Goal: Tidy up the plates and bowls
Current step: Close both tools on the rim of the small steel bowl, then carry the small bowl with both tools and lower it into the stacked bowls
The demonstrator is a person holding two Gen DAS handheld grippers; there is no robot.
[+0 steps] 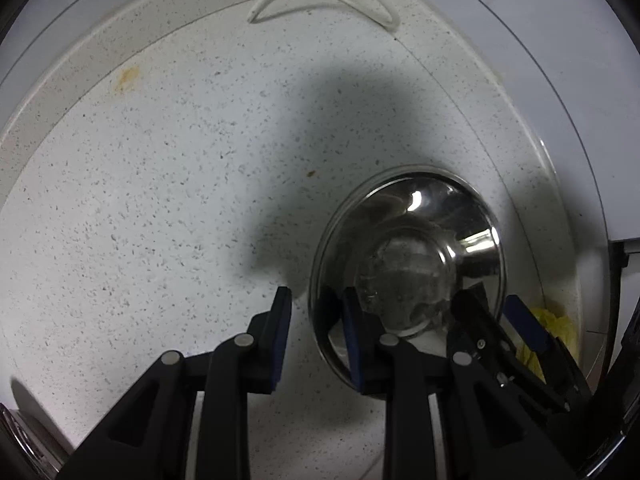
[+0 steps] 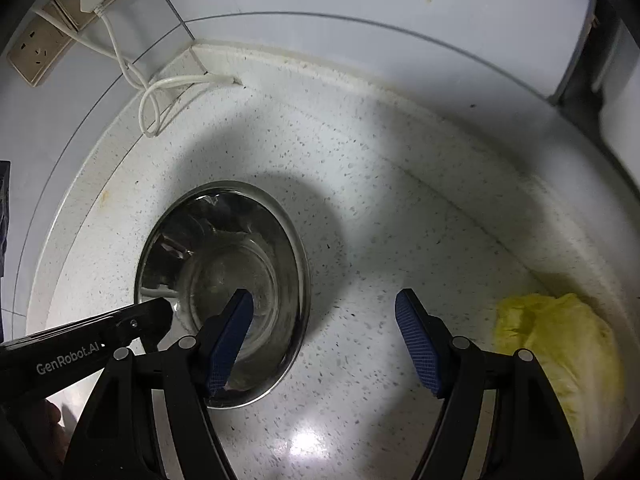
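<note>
A shiny steel bowl (image 1: 404,256) stands upright on the speckled white counter (image 1: 160,200); a clear glass bowl (image 1: 404,280) sits inside it. My left gripper (image 1: 316,300) is open, its fingers straddling the steel bowl's near-left rim, one pad (image 1: 282,336) outside and one inside. In the right wrist view the steel bowl (image 2: 224,292) lies left of centre with the glass bowl (image 2: 232,280) in it. My right gripper (image 2: 324,300) is open and empty, its left pad (image 2: 230,340) over the bowl, its right pad (image 2: 418,340) over bare counter. The left gripper's black body (image 2: 100,340) reaches the bowl's left rim.
A yellow cloth (image 2: 560,352) lies at the counter's right against the backsplash; it shows at the right in the left wrist view (image 1: 556,328). A white cable (image 2: 160,96) loops from a wall socket (image 2: 72,12) in the back-left corner. Tiled walls enclose the counter.
</note>
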